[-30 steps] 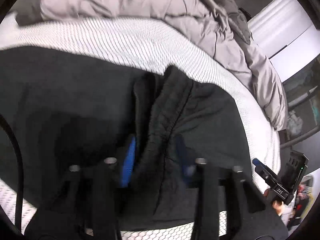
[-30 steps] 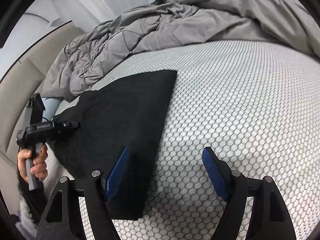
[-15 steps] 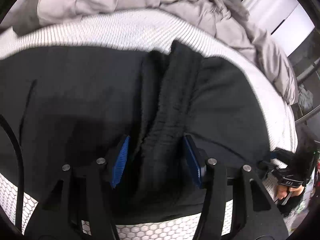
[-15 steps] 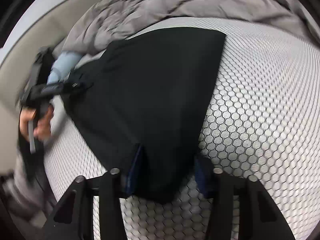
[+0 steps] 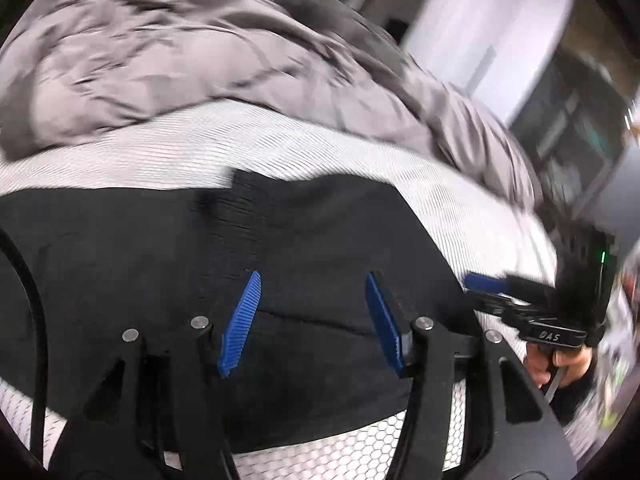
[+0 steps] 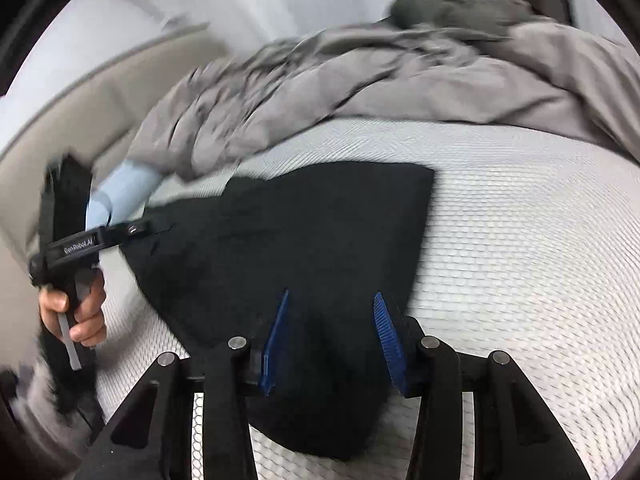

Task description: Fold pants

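Black pants (image 5: pixel 168 264) lie spread on the white honeycomb sheet (image 5: pixel 200 152). My left gripper (image 5: pixel 312 320) is shut on the dark cloth at the waist end; the ribbed waistband (image 5: pixel 244 208) runs away from its blue pads. In the right wrist view the pants (image 6: pixel 304 232) stretch between both tools. My right gripper (image 6: pixel 332 336) is shut on a gathered fold at the near corner, and cloth bulges below the pads. A hand (image 6: pixel 76 312) holds the left gripper (image 6: pixel 136 230) at the far pants corner. The right gripper (image 5: pixel 484 282) shows at the pants' right edge.
A crumpled grey duvet (image 5: pixel 168 60) is heaped along the far side of the bed (image 6: pixel 520 240). A light blue cloth (image 6: pixel 120 192) lies by the beige headboard (image 6: pixel 80 120). Dark shelving (image 5: pixel 572 132) stands beyond the bed's right side.
The right jaws went from wide open beside the pants edge to shut on it. Both hands then shifted and rolled, and the bunched waist cloth in the left grip now looks flatter.
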`<control>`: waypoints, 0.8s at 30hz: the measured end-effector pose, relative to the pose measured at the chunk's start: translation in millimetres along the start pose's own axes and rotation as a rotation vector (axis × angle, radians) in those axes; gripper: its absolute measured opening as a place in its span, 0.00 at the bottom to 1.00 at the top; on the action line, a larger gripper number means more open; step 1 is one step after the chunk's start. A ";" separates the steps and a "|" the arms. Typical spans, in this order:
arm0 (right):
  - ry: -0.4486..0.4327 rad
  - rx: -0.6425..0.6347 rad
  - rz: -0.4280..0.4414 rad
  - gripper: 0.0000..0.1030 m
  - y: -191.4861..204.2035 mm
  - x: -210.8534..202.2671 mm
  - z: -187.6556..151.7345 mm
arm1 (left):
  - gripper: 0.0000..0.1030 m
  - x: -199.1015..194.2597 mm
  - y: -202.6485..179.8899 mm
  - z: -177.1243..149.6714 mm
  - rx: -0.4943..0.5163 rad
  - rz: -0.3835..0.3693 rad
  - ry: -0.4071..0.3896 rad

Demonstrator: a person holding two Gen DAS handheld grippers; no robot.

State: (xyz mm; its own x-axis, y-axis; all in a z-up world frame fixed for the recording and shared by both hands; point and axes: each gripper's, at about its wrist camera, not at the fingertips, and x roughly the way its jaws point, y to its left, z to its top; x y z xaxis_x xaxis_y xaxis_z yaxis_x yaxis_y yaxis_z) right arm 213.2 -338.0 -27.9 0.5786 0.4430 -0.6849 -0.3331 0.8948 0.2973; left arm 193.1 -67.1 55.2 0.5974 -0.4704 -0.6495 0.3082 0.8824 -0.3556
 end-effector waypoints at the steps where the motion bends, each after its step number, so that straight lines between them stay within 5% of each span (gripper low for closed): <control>1: 0.022 -0.018 0.004 0.44 7.3 8.7 0.2 | 0.50 11.6 -10.0 -2.8 0.037 -0.011 0.030; 4: 0.081 -0.092 -0.016 0.44 30.8 45.9 1.7 | 0.49 52.8 -18.0 -15.0 0.072 -0.019 0.142; 7: 0.125 -0.099 -0.023 0.43 30.8 65.8 1.1 | 0.46 63.8 -6.3 -19.0 0.049 -0.049 0.162; 9: 0.149 -0.088 -0.045 0.43 17.9 60.9 -1.0 | 0.42 61.0 1.3 -21.1 0.059 -0.033 0.173; 11: 0.166 -0.130 -0.171 0.43 8.6 48.5 -5.4 | 0.42 54.8 15.4 -28.9 0.082 0.029 0.185; 14: 0.182 -0.181 -0.201 0.43 5.2 41.0 -18.1 | 0.42 49.6 15.9 -31.5 0.105 0.041 0.198; 16: 0.182 -0.202 -0.212 0.44 6.3 35.9 -20.5 | 0.42 40.8 9.3 -30.0 0.133 0.090 0.177; 20: 0.094 -0.105 -0.132 0.44 3.5 26.2 -4.2 | 0.47 23.1 -4.7 -16.7 0.147 0.052 0.052; 24: 0.025 -0.079 -0.170 0.44 14.6 43.1 14.7 | 0.50 53.9 -7.6 -3.8 0.070 0.037 0.089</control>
State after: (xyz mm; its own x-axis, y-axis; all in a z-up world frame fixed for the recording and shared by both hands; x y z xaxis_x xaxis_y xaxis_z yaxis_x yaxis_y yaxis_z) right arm 244.2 -305.0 -43.3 0.6129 0.2832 -0.7377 -0.2902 0.9490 0.1233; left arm 220.1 -99.2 20.4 0.5420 -0.4342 -0.7195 0.3398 0.8963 -0.2849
